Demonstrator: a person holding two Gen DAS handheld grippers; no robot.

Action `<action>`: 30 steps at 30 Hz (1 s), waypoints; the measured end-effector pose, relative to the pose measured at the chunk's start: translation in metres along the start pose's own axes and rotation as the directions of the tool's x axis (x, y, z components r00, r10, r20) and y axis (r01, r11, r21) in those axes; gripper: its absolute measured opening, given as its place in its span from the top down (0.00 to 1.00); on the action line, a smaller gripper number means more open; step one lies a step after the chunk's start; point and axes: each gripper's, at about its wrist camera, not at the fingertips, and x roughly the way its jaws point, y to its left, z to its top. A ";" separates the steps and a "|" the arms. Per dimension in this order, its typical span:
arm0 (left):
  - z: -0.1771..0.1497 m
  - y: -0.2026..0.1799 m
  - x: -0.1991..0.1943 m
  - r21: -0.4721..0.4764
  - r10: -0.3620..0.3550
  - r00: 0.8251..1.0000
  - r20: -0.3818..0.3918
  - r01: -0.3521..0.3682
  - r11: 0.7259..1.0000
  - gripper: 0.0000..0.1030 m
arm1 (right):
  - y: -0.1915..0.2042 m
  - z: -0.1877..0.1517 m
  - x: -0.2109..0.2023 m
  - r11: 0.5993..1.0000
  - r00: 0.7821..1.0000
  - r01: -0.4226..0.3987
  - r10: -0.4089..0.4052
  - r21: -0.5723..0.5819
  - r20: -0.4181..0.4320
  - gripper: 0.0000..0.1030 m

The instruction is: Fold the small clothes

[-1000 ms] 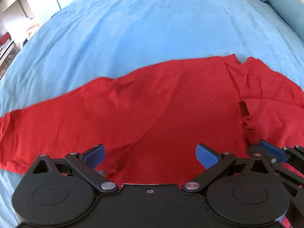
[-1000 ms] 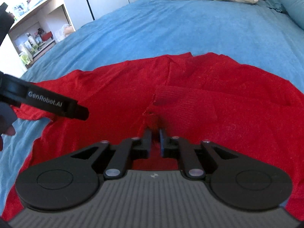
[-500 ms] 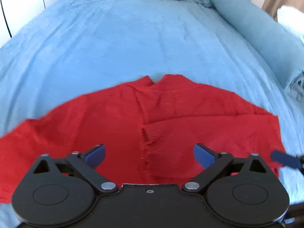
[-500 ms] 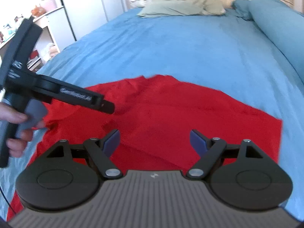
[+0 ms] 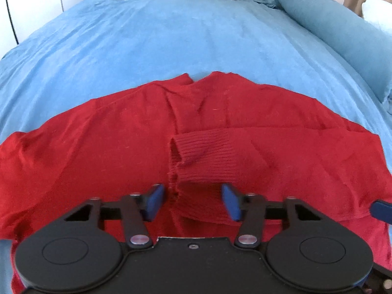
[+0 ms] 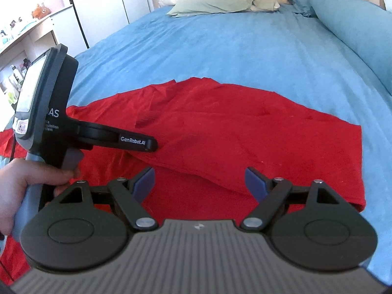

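A red knit sweater (image 5: 110, 142) lies spread on the blue bed cover; it also shows in the right wrist view (image 6: 232, 127). One sleeve is folded across the body, and its ribbed cuff (image 5: 205, 156) lies at the middle. My left gripper (image 5: 193, 202) is open and empty, low over the sweater with the cuff's near end between its blue pads. In the right wrist view the left gripper (image 6: 154, 145) shows from the side, held by a hand. My right gripper (image 6: 201, 183) is open and empty over the sweater's right half.
The blue bed cover (image 5: 171, 36) stretches far beyond the sweater. Green pillows (image 6: 220, 2) lie at the headboard. A rolled blue duvet (image 5: 343, 39) runs along the right side. White cabinets and a cluttered desk (image 6: 29, 31) stand to the left of the bed.
My right gripper let go of the sleeve cuff, opened and drew back to the right. My left gripper swung right to the cuff and its jaws have narrowed around it.
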 end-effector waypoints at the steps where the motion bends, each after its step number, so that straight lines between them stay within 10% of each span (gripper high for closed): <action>1: 0.001 -0.001 0.001 0.009 0.009 1.000 0.001 -0.009 1.000 0.62 | 0.000 0.000 0.000 1.000 1.000 0.000 0.000 0.003 0.001 0.07; 6: 0.004 -0.003 -0.005 0.014 0.055 0.998 0.004 -0.055 0.998 0.92 | 0.000 0.004 0.000 1.000 1.000 0.003 -0.003 -0.001 0.007 0.07; 22: 0.045 0.029 -0.090 0.100 0.157 0.968 0.195 -0.179 0.979 0.94 | 0.006 0.044 -0.022 0.999 1.000 0.020 -0.021 0.028 0.022 0.07; 30: 0.017 0.101 -0.064 0.033 0.264 0.955 0.134 -0.270 0.962 0.94 | 0.017 0.041 0.001 0.999 1.000 0.015 -0.015 0.040 0.008 0.07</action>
